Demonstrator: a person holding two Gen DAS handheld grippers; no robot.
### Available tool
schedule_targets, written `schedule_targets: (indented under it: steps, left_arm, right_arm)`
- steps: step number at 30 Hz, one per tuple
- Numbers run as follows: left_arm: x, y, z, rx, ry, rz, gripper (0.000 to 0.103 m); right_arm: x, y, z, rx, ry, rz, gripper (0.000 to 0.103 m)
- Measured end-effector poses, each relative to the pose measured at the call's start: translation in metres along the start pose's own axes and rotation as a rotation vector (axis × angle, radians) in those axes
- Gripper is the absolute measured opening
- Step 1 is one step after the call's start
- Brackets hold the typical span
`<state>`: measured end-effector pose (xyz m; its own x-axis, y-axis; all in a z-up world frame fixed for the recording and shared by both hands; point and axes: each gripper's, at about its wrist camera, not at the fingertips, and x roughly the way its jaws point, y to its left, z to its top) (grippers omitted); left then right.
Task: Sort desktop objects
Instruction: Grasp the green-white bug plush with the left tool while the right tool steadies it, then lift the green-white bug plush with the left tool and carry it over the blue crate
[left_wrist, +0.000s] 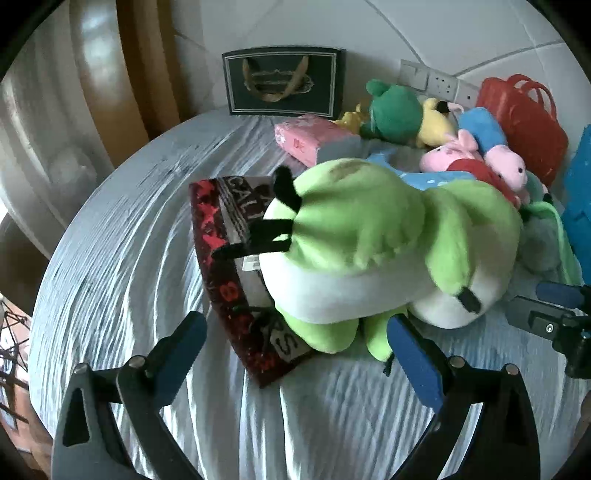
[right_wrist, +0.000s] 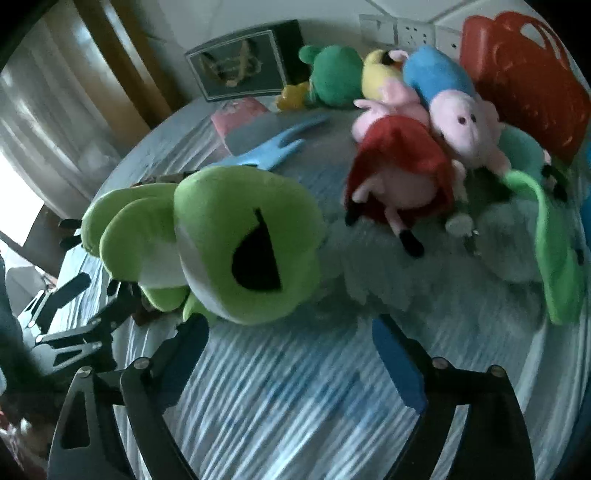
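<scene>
A lime-green frog plush (left_wrist: 369, 240) with a white belly lies on the round cloth-covered table (left_wrist: 129, 258), partly on top of a dark red book (left_wrist: 218, 273). My left gripper (left_wrist: 295, 323) stands open just in front of it. The frog's feet reach between its blue pads, which do not press on them. In the right wrist view the frog plush (right_wrist: 229, 240) lies just beyond the left finger of my right gripper (right_wrist: 290, 325), which is open over bare cloth with nothing between its fingers. The right gripper (left_wrist: 546, 317) also shows at the right edge of the left wrist view.
A heap of toys fills the far right: two pink pig plushes (right_wrist: 399, 173), a dark green plush (right_wrist: 332, 74), a yellow plush (right_wrist: 380, 70) and a red basket (right_wrist: 517, 81). A green gift bag (left_wrist: 280, 81), pink pack (left_wrist: 310, 140) and light blue fork toy (right_wrist: 273, 151) lie behind.
</scene>
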<state>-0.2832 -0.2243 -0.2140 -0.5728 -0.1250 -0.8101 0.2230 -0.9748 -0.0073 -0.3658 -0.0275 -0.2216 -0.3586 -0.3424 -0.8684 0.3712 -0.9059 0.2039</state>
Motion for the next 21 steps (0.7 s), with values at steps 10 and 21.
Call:
schedule_targets:
  steps: [10,21]
  left_arm:
    - [0.047,-0.002,-0.015,-0.05,-0.03,-0.063,0.1]
    - [0.039,-0.017,-0.024,-0.054,-0.165,-0.072,0.048]
  right_arm:
    - [0.062,0.019,0.007,-0.032,-0.075,0.015,0.102]
    - [0.062,0.024,-0.001,-0.075,-0.223,0.046,0.071]
